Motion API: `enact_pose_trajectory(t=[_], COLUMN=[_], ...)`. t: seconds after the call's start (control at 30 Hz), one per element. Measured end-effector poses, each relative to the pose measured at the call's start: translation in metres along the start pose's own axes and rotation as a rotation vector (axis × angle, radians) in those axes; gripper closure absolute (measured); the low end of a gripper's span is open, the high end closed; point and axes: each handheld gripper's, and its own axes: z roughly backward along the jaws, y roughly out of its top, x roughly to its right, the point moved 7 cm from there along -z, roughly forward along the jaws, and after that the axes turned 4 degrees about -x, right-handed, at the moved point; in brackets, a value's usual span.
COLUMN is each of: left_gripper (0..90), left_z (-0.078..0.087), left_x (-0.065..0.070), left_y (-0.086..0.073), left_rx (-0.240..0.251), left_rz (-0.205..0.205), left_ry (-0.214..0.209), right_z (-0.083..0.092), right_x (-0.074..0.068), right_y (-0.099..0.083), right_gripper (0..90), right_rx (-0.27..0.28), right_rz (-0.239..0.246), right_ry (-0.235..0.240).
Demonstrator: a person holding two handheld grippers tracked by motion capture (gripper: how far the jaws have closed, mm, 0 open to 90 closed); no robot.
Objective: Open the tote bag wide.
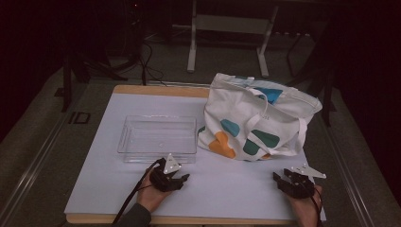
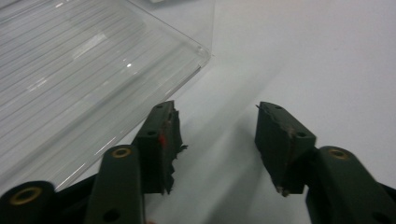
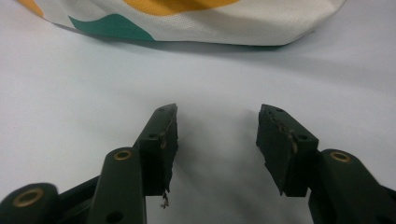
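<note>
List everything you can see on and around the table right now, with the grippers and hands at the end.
tote bag: one, cream with teal, blue and orange patches, lying on the table's right half, handles on top.
clear tray: one, see-through plastic, nothing visible inside, left of the bag and apart from it.
table top: one, white sheet over a wooden board.
metal frame: one, pale grey, on the floor beyond the table.
cables: several, black, on the floor at the far left.
left gripper: one, black, jaws open with nothing between, just in front of the tray's near edge.
right gripper: one, black, jaws open with nothing between, in front of the bag.
hands: two, at the near edge, one holding each gripper.
</note>
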Motion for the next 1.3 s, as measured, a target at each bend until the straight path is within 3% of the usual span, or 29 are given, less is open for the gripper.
enact_pose_trajectory(t=[0.1,0.2,0.37,0.53,0.6,0.73,0.9,1.0,1.1,1.3], left_gripper=[55.4,57.5,58.4,59.7,60.6,60.5,61.1,61.1,60.1,58.5], left_z=[0.001,0.001,0.002,0.007,0.010,0.015,0.025,0.031,0.035,0.042], left_x=[0.001,0.001,0.003,0.005,0.007,0.013,0.015,0.015,0.016,0.014], left_y=[0.000,0.000,0.000,0.003,0.006,0.011,0.020,0.025,0.028,0.037], left_rx=[0.005,0.004,0.010,0.027,0.042,0.044,0.053,0.062,0.058,0.068], left_rz=[0.004,-0.009,-0.017,-0.015,0.006,-0.042,-0.083,-0.092,-0.127,-0.146], left_ry=[0.006,0.009,0.017,-0.004,-0.030,-0.031,-0.039,-0.064,-0.054,-0.068], right_z=[0.001,0.002,0.004,0.005,0.007,0.010,0.014,0.017,0.020,0.024], right_x=[0.000,0.002,0.001,-0.001,-0.004,-0.005,-0.001,0.004,0.011,0.020], right_y=[0.000,0.000,0.000,0.002,0.003,0.007,0.014,0.019,0.024,0.033], right_gripper=[54.2,56.8,59.2,65.1,67.5,71.5,85.5,86.4,83.0,80.7], right_rx=[0.001,0.011,0.023,0.020,0.025,0.024,0.029,0.034,0.046,0.062], right_rz=[-0.006,-0.029,-0.029,-0.026,-0.019,-0.004,0.008,0.003,-0.016,-0.050], right_ry=[-0.009,-0.002,0.013,0.029,0.040,0.039,0.051,0.040,0.031,0.029])
